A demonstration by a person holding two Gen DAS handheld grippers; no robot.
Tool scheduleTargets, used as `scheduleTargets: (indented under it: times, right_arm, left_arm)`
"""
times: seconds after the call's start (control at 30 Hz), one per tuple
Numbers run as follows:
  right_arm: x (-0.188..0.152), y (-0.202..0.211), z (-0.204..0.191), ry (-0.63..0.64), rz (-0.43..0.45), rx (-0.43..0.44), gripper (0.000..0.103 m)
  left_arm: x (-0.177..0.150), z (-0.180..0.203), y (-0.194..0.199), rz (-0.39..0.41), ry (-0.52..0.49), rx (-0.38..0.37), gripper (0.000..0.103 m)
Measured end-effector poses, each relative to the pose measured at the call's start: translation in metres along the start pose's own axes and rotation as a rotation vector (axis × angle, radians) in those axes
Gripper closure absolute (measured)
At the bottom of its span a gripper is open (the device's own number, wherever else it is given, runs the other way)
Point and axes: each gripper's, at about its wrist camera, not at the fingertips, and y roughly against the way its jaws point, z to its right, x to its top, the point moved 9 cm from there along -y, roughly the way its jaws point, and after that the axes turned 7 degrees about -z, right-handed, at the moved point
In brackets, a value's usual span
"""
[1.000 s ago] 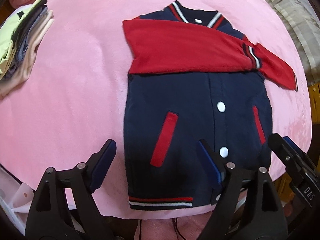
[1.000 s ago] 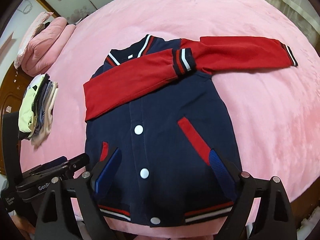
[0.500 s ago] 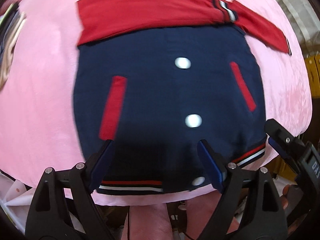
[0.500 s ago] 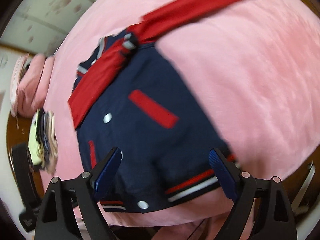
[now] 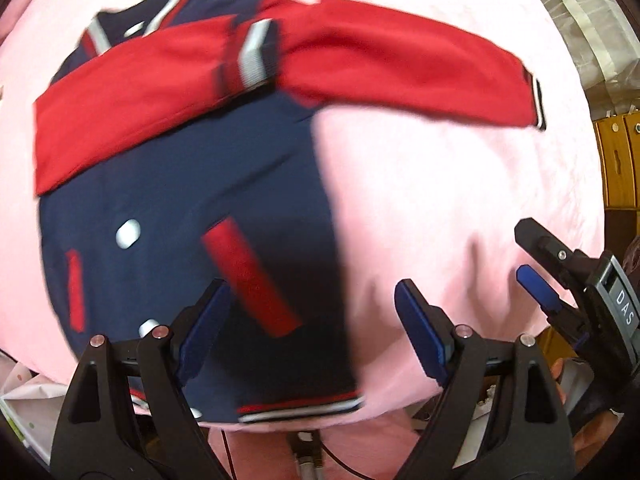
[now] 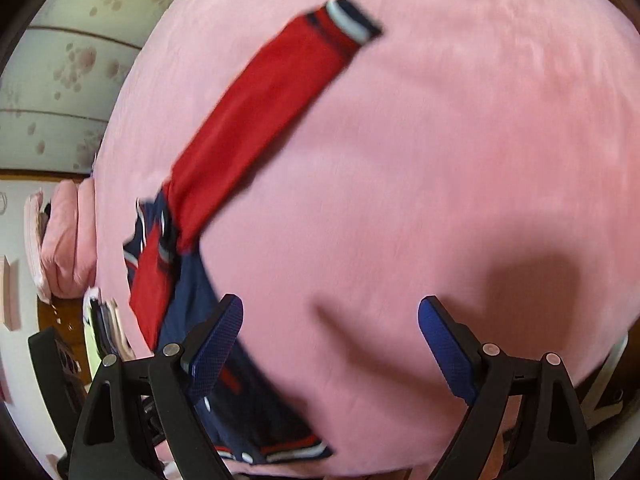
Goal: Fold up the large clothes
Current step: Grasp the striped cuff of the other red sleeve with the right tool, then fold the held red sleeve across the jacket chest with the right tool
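Jacket [image 5: 192,184], navy with red sleeves, flat on the pink bed [image 5: 440,200] at its near edge, one sleeve [image 5: 400,72] stretched rightward. Left claw [image 5: 312,324] wide open, empty, over the jacket's hem and right side. Right claw [image 6: 330,344] wide open, empty, above bare bed beside the jacket.

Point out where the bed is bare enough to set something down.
Free: the blanket right of the jacket, below its outstretched sleeve down to the near edge. Crowded: the left side, with the jacket body, folded sleeve and clothes stack.
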Motion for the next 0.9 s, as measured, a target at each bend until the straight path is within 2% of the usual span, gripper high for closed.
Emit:
scheduleTargets:
  times: [0.13, 0.27, 0.4, 0.47, 0.53, 0.6, 0.63, 0.7, 0.77, 0.9]
  right_arm:
    - [0.062, 0.017, 0.016, 0.004, 0.025, 0.021, 0.013]
    - [0.118, 0.025, 0.025, 0.035, 0.068, 0.064, 0.014]
    - [0.161, 0.026, 0.036, 0.024, 0.087, 0.118, 0.021]
    - [0.178, 0.028, 0.039, 0.009, 0.102, 0.172, 0.022]
    - [0.195, 0.032, 0.043, -0.005, 0.120, 0.226, 0.028]
    - [0.210, 0.037, 0.047, -0.018, 0.134, 0.249, 0.046]
    - [0.216, 0.039, 0.050, -0.019, 0.138, 0.250, 0.052]
    - [0.226, 0.043, 0.054, -0.019, 0.146, 0.240, 0.075]
    - [0.234, 0.048, 0.059, -0.013, 0.151, 0.232, 0.092]
    - [0.246, 0.069, 0.058, 0.025, 0.211, 0.259, 0.095]
  left_arm:
    - [0.025, 0.029, 0.003, 0.007, -0.002, 0.003, 0.021]
    - [0.043, 0.043, 0.009, 0.016, -0.013, 0.021, 0.021]
    - [0.054, 0.044, 0.012, 0.027, -0.004, 0.031, 0.021]
    - [0.057, 0.042, 0.014, 0.037, 0.003, 0.027, 0.021]
    - [0.060, 0.041, 0.015, 0.041, 0.011, 0.034, 0.021]
    - [0.063, 0.043, 0.014, 0.033, 0.014, 0.034, 0.021]
    - [0.064, 0.047, 0.013, 0.029, 0.012, 0.030, 0.021]
    - [0.067, 0.045, 0.017, 0.030, 0.005, 0.032, 0.021]
    - [0.067, 0.041, 0.023, 0.039, 0.000, 0.037, 0.021]
    - [0.070, 0.052, 0.023, 0.055, 0.009, 0.033, 0.021]
